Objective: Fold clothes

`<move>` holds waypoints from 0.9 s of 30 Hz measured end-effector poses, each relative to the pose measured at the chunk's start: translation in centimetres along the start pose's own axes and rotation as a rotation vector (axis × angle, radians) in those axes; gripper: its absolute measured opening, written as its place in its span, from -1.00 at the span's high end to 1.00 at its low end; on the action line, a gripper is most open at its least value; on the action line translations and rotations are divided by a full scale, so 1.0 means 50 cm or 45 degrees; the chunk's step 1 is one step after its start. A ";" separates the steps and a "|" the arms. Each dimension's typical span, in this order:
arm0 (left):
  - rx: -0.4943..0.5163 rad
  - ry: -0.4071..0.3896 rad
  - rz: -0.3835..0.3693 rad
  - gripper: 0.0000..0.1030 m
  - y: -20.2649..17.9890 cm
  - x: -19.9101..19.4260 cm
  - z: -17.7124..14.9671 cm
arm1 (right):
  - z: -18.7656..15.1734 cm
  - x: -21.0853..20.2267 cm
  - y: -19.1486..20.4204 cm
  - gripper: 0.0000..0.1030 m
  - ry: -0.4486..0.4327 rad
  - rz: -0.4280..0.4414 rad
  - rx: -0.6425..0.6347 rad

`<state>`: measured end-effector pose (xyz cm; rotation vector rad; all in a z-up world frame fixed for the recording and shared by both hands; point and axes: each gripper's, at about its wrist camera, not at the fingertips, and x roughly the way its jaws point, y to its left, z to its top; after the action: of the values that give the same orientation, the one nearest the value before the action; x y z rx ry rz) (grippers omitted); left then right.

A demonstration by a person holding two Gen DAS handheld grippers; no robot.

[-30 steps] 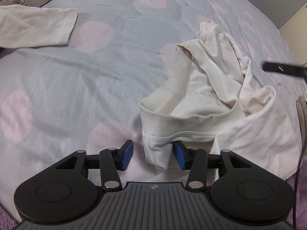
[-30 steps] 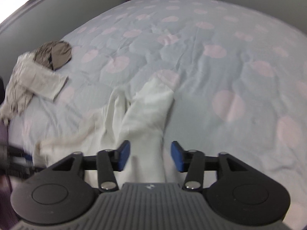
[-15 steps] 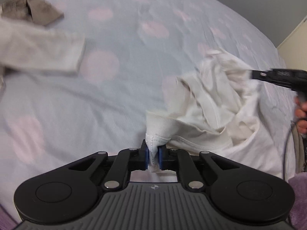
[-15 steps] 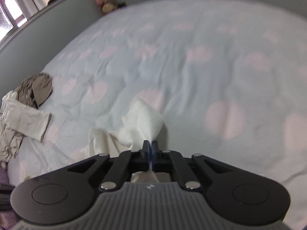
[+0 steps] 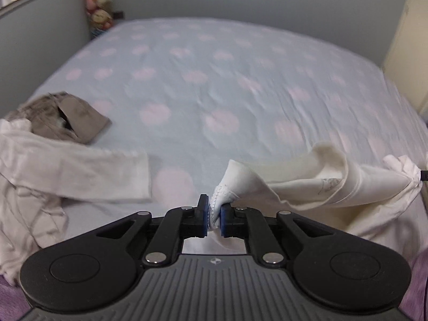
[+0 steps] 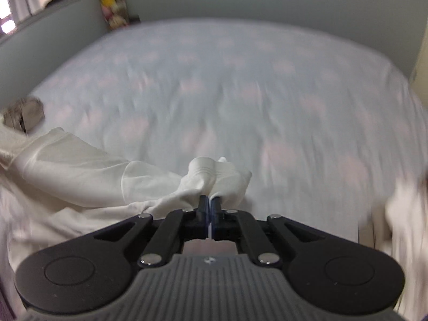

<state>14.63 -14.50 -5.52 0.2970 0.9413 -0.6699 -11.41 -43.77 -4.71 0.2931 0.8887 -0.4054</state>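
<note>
A white garment (image 5: 315, 187) hangs stretched above the bed between my two grippers. In the left wrist view my left gripper (image 5: 214, 215) is shut on a stitched hem corner of it, and the cloth runs off to the right, where it bunches at the frame's edge. In the blurred right wrist view my right gripper (image 6: 210, 208) is shut on another bunched part of the white garment (image 6: 107, 179), which trails away to the left. Its lower part droops toward the sheet.
The bed (image 5: 214, 80) has a pale blue sheet with pink dots. A white long-sleeved top (image 5: 80, 171) and a brown garment (image 5: 69, 120) lie at its left side. Soft toys (image 5: 99, 8) stand in the far left corner by the grey wall. More pale cloth (image 6: 401, 214) blurs at the right.
Both grippers closed on the white garment and lifted it off the sheet. The right one swung sideways, pulling the cloth taut between them.
</note>
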 end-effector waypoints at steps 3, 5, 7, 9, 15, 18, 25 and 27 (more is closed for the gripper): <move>0.092 0.092 0.011 0.88 -0.029 0.035 -0.055 | -0.087 0.032 -0.018 0.96 0.146 -0.006 0.064; 0.140 0.152 0.021 0.89 -0.042 0.056 -0.089 | -0.132 0.045 -0.022 0.96 0.225 0.018 0.101; 0.153 0.196 0.027 0.88 -0.044 0.071 -0.115 | -0.154 0.050 -0.013 0.95 0.269 0.040 0.095; 0.115 0.217 0.026 0.88 -0.030 0.080 -0.130 | -0.151 0.045 -0.005 0.88 0.270 0.041 0.061; 0.033 0.225 0.025 0.88 -0.012 0.091 -0.153 | -0.093 -0.007 0.017 0.54 0.177 -0.014 -0.123; 0.010 0.227 0.034 0.87 -0.014 0.099 -0.155 | -0.053 -0.012 0.041 0.34 0.125 0.003 -0.254; 0.038 0.252 0.035 0.86 -0.017 0.120 -0.154 | 0.019 0.086 0.140 0.30 0.142 0.189 -0.551; 0.048 0.257 0.018 0.86 -0.012 0.123 -0.153 | 0.024 0.120 0.174 0.30 0.160 0.222 -0.680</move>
<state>11.84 -13.50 -14.90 0.4101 1.1191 -0.6539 -3.22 -37.89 -8.06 -0.0984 1.0504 0.0203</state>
